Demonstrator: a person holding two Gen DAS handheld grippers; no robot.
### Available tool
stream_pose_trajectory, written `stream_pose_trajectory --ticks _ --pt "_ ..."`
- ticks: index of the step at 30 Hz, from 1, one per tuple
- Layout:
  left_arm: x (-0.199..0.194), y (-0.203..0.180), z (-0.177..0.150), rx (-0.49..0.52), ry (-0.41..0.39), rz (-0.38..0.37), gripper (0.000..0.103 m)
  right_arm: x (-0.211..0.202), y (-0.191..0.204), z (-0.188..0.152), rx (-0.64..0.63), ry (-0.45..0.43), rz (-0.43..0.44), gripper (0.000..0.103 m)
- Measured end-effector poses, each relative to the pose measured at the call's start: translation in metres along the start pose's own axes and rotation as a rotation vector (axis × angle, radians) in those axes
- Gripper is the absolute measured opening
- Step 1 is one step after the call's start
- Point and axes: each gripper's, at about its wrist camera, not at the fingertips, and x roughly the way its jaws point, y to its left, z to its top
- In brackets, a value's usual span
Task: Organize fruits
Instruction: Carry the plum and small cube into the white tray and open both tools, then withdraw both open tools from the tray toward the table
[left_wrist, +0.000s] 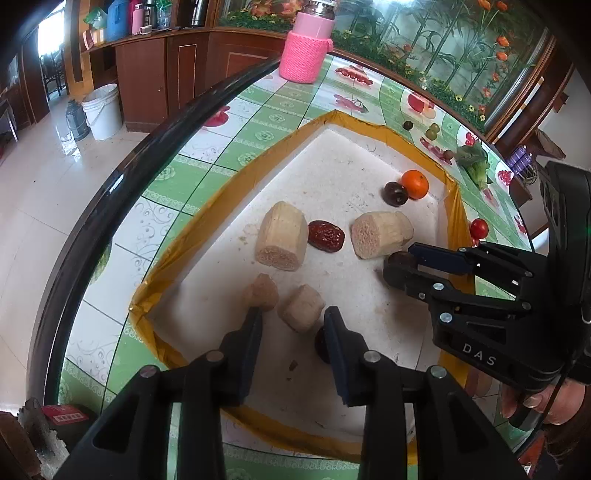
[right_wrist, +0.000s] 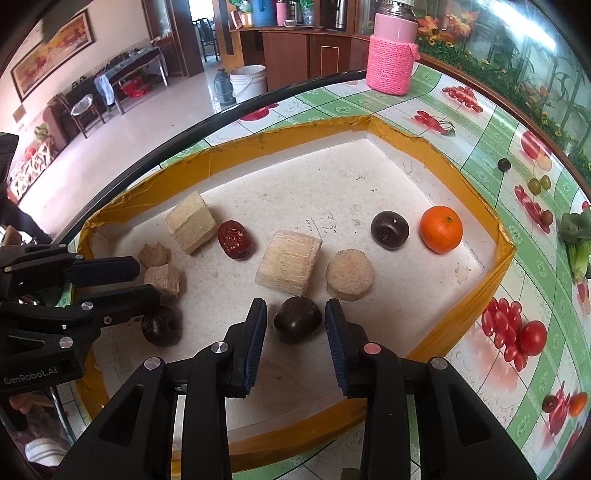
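A tray (right_wrist: 476, 295) lies on the table (right_wrist: 491, 122). In it, an orange (right_wrist: 441, 229) sits right of a plum (right_wrist: 389, 229). A bottle (right_wrist: 392, 55) stands behind.

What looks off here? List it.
The tray's yellow taped rim is torn and crumpled at the corners. Several fruits sit outside it on the table: a red tomato, two green ones and a dark one. The tray floor is stained.

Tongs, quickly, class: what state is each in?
Left tongs: open, holding nothing.
Right tongs: open around a dark plum, not gripping.
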Motion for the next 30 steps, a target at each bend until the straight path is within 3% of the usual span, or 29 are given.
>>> stream_pose_trajectory --ticks 6,8,10,12,13,18,23,30 --pt "-0.011 -0.003 -0.003 -0.003 -0.034 0.019 0.062 -0.021 0.006 -0.005 -0.003 -0.033 -0.009 0.04" --pt "-0.014 -0.005 -0.003 -0.003 -0.043 0.022 0.064 -0.032 0.009 -0.009 -0.007 -0.055 -0.022 0.042" --pt "-0.018 -0.006 -0.004 0.003 -0.052 0.028 0.064 -0.042 0.01 -0.015 -0.008 -0.078 -0.046 0.054" --pt "-0.022 -0.01 -0.004 0.016 -0.062 0.041 0.066 -0.053 0.009 -0.023 -0.003 -0.108 -0.095 0.077" --pt "-0.024 -0.011 -0.004 0.021 -0.069 0.048 0.067 -0.059 0.008 -0.029 0.0 -0.124 -0.13 0.079" --pt "-0.032 -0.025 -0.006 0.052 -0.097 0.071 0.074 -0.075 -0.009 -0.055 0.042 -0.126 -0.229 0.08" --pt "-0.033 -0.05 -0.008 0.097 -0.105 0.075 0.077 -0.085 -0.044 -0.089 0.177 -0.069 -0.262 0.082" --pt "-0.028 -0.102 -0.014 0.181 -0.11 0.169 0.08 -0.113 -0.084 -0.152 0.326 -0.063 -0.297 0.082"
